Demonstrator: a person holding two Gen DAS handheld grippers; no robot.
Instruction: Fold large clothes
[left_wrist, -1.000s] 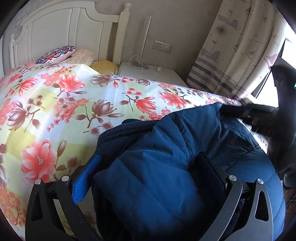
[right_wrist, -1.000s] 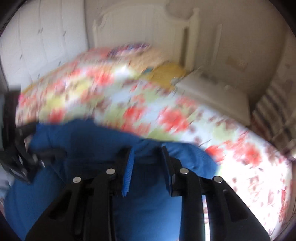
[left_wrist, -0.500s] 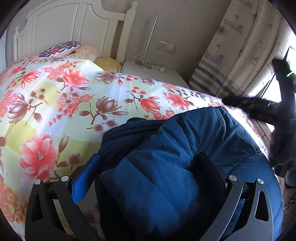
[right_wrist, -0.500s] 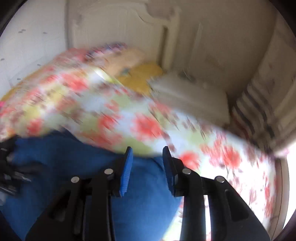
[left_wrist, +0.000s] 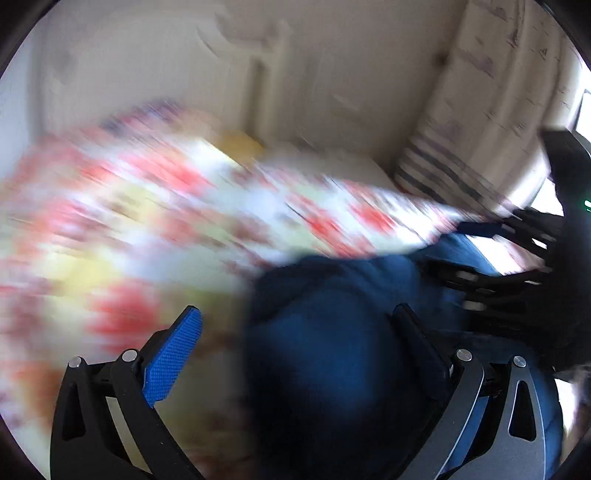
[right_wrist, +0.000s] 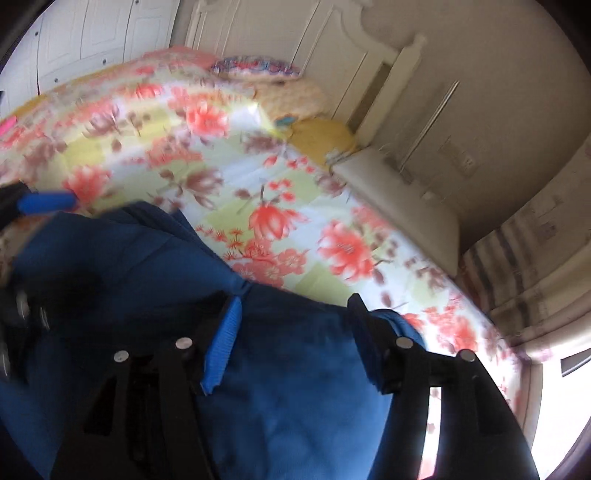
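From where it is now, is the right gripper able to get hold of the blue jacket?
Probably yes. The right gripper stands open with the blue padded jacket bulging up between its fingers, and nothing lies between them. The left gripper, also open, is over another part of the jacket.

no readable text, labels, brands or nos. in either view, pics too blurred

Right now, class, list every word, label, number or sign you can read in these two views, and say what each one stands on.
None can be read.
The curtain with striped hem carries small prints, too blurred to tell if any are letters.
The wall socket plate shows no legible marking.
The padded dark blue jacket and the floral red and yellow bedspread show no label or text.
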